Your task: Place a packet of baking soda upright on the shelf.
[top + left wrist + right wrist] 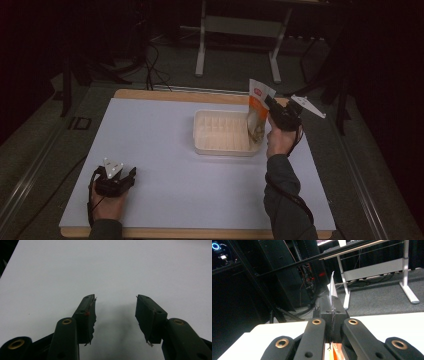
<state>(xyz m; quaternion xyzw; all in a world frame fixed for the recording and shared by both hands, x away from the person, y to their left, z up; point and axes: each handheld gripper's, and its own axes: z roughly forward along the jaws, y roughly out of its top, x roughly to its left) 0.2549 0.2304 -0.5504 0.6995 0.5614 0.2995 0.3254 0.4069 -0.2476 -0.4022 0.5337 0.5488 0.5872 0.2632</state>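
White table in a dark room
Right gripper pinches a pouch over the tray; left gripper gapes, empty

Dim room, bright table, soft focus throughout.
High view: white table lit from above, surroundings near black, low contrast. Left gripper view: overexposed table, soft shadow between jaws. Right gripper view: dark background, near jaws slightly blurred, mild glare on far floor.
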